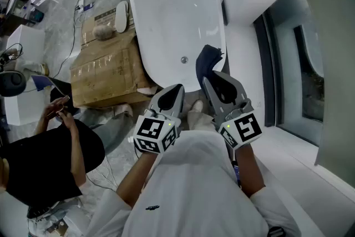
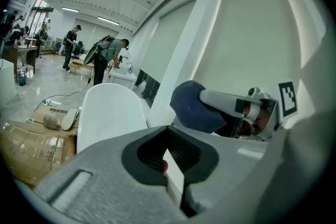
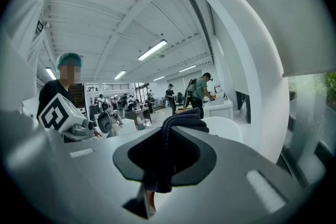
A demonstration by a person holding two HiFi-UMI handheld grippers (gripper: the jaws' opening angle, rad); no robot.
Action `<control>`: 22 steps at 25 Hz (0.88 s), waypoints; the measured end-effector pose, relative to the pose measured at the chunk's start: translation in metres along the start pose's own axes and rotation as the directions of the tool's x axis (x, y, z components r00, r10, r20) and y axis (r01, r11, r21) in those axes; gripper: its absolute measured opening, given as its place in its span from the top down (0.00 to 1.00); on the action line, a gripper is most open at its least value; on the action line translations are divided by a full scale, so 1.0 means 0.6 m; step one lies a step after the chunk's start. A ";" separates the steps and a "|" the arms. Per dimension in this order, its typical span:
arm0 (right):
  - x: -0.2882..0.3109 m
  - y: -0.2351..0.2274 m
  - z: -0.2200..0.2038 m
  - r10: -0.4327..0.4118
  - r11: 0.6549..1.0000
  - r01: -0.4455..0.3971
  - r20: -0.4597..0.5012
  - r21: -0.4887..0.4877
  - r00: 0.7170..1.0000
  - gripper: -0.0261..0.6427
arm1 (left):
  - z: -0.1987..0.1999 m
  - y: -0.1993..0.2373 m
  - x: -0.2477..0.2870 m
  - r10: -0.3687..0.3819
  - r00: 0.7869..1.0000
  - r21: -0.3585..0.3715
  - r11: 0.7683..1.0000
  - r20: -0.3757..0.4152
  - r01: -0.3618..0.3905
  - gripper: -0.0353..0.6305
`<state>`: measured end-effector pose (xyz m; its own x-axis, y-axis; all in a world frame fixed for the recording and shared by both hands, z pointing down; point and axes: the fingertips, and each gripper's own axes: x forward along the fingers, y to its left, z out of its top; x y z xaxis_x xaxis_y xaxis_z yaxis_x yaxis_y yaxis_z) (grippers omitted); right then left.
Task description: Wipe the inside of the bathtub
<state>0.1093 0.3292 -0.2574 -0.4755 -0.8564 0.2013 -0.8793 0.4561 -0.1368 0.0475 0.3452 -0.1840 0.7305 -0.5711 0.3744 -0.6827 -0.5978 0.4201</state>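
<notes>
A white oval bathtub stands ahead of me with a drain near its close end. My right gripper is shut on a dark blue cloth, held up over the tub's near rim. In the right gripper view the cloth is pinched between the jaws and sticks out past them. My left gripper is held beside it, just short of the tub's near edge, shut with nothing in it. The left gripper view shows the cloth and the tub.
A cardboard box lies left of the tub with a white oval object on it. A seated person in black is at the lower left. A white wall and window run along the right. Cables cross the floor.
</notes>
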 end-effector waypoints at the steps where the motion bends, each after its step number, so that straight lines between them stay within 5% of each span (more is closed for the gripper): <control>1: 0.007 0.015 -0.008 -0.006 1.000 0.006 -0.005 0.011 1.000 0.88 | 0.002 0.009 -0.019 0.003 1.000 0.009 1.000 -0.002 -0.003 0.95; 14: 0.022 0.284 -0.024 0.023 0.996 -0.023 0.002 0.090 1.000 0.88 | -0.066 0.121 -0.277 -0.004 1.000 -0.028 1.000 0.004 0.004 0.95; 22: 0.005 0.317 -0.027 -0.076 0.993 0.074 0.021 0.093 0.997 0.88 | -0.092 0.146 -0.330 -0.043 0.999 -0.004 0.999 -0.010 0.043 0.95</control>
<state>-0.0596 0.4175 -0.2668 -0.4066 -0.8936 0.1903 -0.9058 0.3672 -0.2112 -0.1558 0.4373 -0.1756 0.7596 -0.5389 0.3641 -0.6503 -0.6196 0.4396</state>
